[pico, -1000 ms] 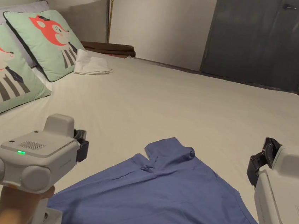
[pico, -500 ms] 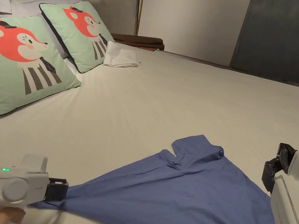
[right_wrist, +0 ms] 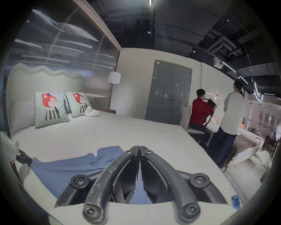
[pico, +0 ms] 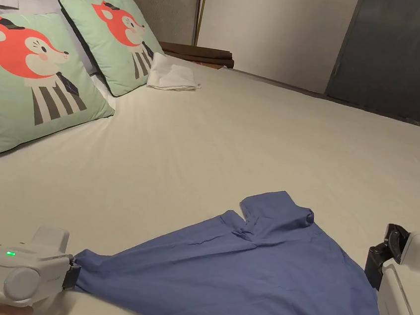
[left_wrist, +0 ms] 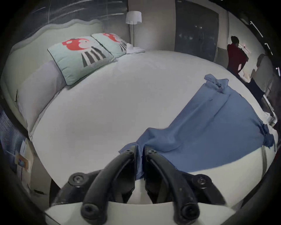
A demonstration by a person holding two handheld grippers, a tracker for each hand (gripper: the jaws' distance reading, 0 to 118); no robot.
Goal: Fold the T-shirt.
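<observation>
The blue T-shirt (pico: 243, 282) lies on the bed (pico: 267, 140) near its front edge, spread in a rough triangle: the collar end, bunched and partly turned over, points away from the person toward the far side of the bed, and the wide hem runs along the near edge between the two hands.

The left tongs (left_wrist: 139, 152) are clenched on the hem's left corner; in the left gripper view blue cloth stands pinched between both jaws, and in the head view the fabric draws to a point at the left tongs (pico: 73, 271). From there the shirt stretches off to the right and away.

The right tongs (right_wrist: 139, 150) have their jaws pressed tip to tip, above the shirt's right side. Blue fabric shows low behind them, but I cannot tell whether any of it is caught between the jaws; in the head view the right tongs (pico: 381, 255) sit just at the shirt's right edge.

So the shirt's long axis runs from the hem by the person out to the collar. The left hand already has its corner; the right corner lies just below and beside the right tongs. My guess is that the fold turns on both hem corners being carried toward the collar together.
</observation>
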